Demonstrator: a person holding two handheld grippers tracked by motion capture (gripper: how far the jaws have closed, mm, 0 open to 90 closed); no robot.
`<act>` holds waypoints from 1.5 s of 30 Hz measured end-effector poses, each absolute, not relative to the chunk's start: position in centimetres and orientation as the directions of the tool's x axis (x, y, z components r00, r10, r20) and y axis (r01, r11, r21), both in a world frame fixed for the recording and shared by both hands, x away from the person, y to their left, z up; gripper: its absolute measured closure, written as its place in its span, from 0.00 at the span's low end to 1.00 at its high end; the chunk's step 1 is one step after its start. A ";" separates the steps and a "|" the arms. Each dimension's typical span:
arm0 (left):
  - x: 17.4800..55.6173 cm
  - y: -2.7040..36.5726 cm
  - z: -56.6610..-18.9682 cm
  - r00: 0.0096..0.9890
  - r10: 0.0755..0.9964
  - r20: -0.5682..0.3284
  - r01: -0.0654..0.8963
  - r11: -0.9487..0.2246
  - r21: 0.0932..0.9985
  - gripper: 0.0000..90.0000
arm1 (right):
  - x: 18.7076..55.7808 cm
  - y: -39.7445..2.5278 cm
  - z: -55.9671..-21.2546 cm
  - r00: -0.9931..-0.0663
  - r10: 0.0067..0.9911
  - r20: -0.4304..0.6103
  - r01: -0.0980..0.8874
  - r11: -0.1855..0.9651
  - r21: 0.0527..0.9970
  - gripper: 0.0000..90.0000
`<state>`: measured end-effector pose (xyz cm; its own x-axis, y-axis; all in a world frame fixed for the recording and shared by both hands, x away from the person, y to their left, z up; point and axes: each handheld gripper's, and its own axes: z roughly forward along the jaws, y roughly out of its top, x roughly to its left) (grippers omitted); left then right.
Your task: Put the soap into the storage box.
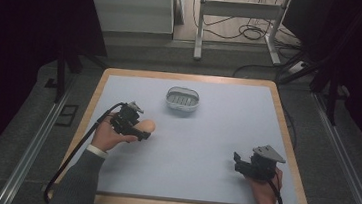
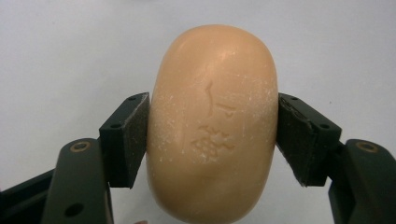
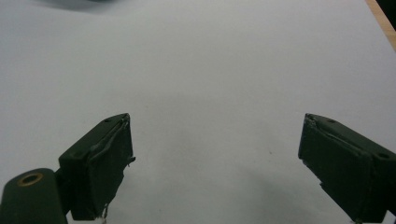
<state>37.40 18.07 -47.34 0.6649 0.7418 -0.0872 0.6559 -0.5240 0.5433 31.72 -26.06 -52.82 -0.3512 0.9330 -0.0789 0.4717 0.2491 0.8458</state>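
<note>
An oval tan bar of soap (image 2: 212,123) with a stamped mark sits between the two black pads of my left gripper (image 2: 212,135), which is shut on its sides. In the high view the soap (image 1: 147,126) sticks out past the left gripper (image 1: 142,131) at the left middle of the table. My right gripper (image 1: 238,161) rests near the front right of the table, and its jaws stand wide apart with nothing between them (image 3: 217,163). A small grey soap dish (image 1: 182,100) with a ribbed floor stands at the back centre, apart from both grippers.
The table (image 1: 204,149) has a pale blue-white mat and a wooden rim (image 1: 287,127). Black cables trail from each gripper toward the front. Behind the table stand a white frame (image 1: 238,9) and loose cables on the floor.
</note>
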 end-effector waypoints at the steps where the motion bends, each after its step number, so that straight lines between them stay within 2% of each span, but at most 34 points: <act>1: 37.5 18.0 -47.2 0.666 0.741 -0.086 0.655 -0.525 0.544 0.35 | 31.7 -26.1 -52.8 -0.351 0.933 -0.081 0.471 0.250 0.846 0.11; 24: 39.4 17.1 -46.3 0.672 0.735 -0.093 0.648 -0.522 0.554 0.35 | 31.7 -26.0 -52.8 -0.352 0.933 -0.081 0.474 0.252 0.844 0.11; 45: 40.7 15.6 -44.6 0.691 0.721 -0.054 0.616 -0.547 0.567 0.35 | 31.7 -26.0 -52.8 -0.350 0.933 -0.079 0.476 0.250 0.843 0.11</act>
<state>40.70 15.56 -44.60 0.6906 0.7212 -0.0542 0.6160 -0.5473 0.5666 31.75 -26.04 -52.83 -0.3500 0.9334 -0.0788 0.4757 0.2495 0.8435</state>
